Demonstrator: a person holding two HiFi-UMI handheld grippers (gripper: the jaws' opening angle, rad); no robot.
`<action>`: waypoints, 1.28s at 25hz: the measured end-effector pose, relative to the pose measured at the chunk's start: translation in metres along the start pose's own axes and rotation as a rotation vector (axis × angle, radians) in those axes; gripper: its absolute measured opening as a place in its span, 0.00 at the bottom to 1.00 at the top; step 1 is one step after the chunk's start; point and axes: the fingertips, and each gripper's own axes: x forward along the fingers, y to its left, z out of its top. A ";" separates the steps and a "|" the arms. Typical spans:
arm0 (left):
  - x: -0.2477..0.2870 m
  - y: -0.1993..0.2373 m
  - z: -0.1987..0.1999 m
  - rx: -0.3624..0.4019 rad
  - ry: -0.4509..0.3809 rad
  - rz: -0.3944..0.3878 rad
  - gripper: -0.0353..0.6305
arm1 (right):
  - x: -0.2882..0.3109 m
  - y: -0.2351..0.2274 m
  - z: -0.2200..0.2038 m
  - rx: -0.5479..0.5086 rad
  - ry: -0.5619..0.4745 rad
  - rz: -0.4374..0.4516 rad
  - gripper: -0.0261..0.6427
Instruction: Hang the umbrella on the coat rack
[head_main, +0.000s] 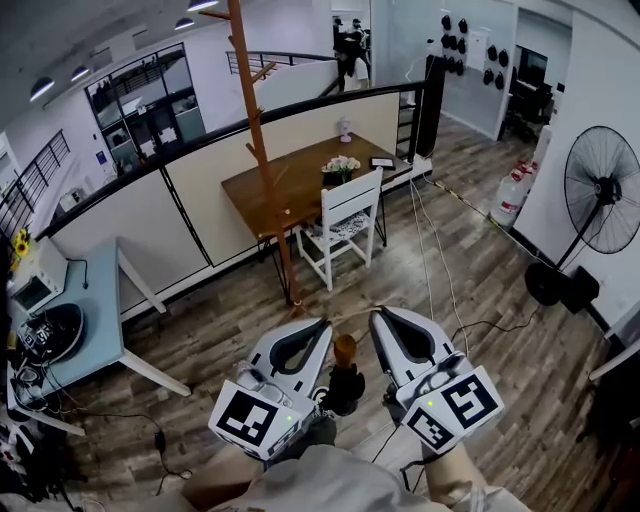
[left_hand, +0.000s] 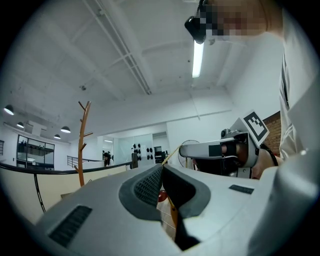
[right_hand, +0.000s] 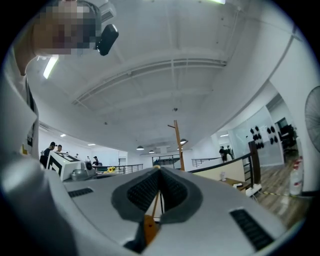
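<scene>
A wood-plank floor (head_main: 230, 330) carries the coat rack (head_main: 262, 150), a white chair (head_main: 340, 225), a standing fan (head_main: 600, 200) and loose cables (head_main: 440, 260). On the brown counter (head_main: 290, 185) stand a flower pot (head_main: 341, 167) and a small dark frame (head_main: 382, 162). A pale blue counter (head_main: 95, 310) at the left holds a round black appliance (head_main: 50, 332).

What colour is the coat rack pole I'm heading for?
Orange-brown wood. The coat rack shows best in the head view.
</scene>
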 end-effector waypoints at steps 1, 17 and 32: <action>0.005 0.003 -0.002 -0.001 0.001 -0.004 0.06 | 0.004 -0.004 -0.001 0.000 0.001 -0.003 0.04; 0.110 0.143 0.000 -0.007 -0.044 -0.028 0.06 | 0.156 -0.090 0.012 -0.038 0.000 -0.006 0.04; 0.193 0.282 -0.027 0.000 -0.039 -0.040 0.06 | 0.310 -0.159 -0.008 -0.037 0.001 0.007 0.04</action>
